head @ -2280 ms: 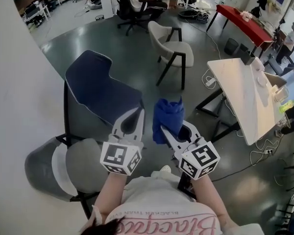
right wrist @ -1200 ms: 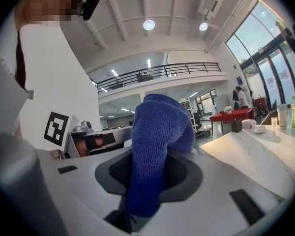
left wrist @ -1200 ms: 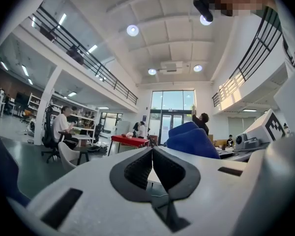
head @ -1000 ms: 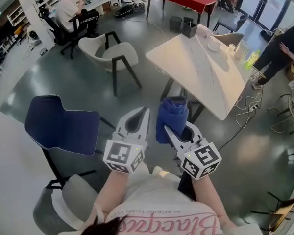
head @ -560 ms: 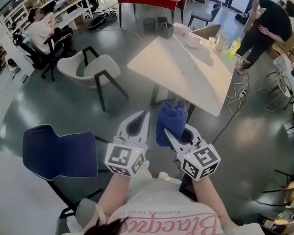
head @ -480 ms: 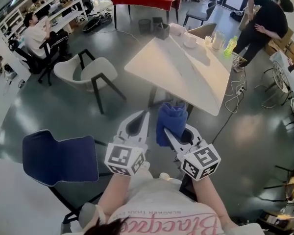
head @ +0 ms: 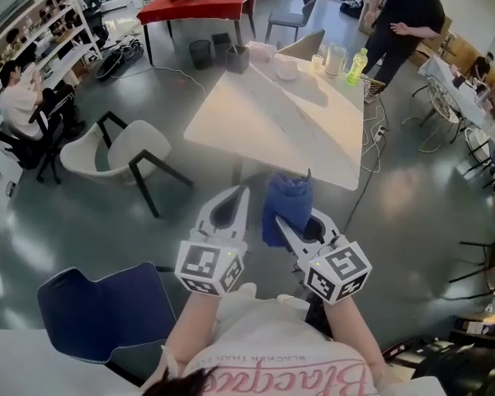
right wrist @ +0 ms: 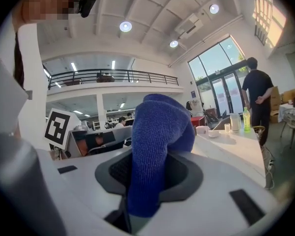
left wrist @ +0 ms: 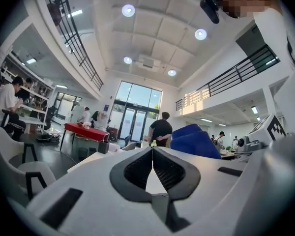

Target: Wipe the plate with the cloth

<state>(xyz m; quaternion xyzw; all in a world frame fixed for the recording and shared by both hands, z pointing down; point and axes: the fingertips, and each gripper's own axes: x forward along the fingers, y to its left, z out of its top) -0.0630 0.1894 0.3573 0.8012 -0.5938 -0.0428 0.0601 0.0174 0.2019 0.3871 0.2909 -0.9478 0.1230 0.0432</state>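
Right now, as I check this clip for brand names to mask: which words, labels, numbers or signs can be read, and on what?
No text reads cleanly.
Shirt: pink script print, upside down and cut by the picture's edge; not readable for sure.
Cubes on the left gripper and right gripper: black-and-white square markers, no letters.
Green bottle: label too small to read.

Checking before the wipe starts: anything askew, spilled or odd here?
Nothing stands out. The cloth is clamped in the right tongs, the left tongs are shut and empty, and the bottle on the table stands upright; no spill shows.
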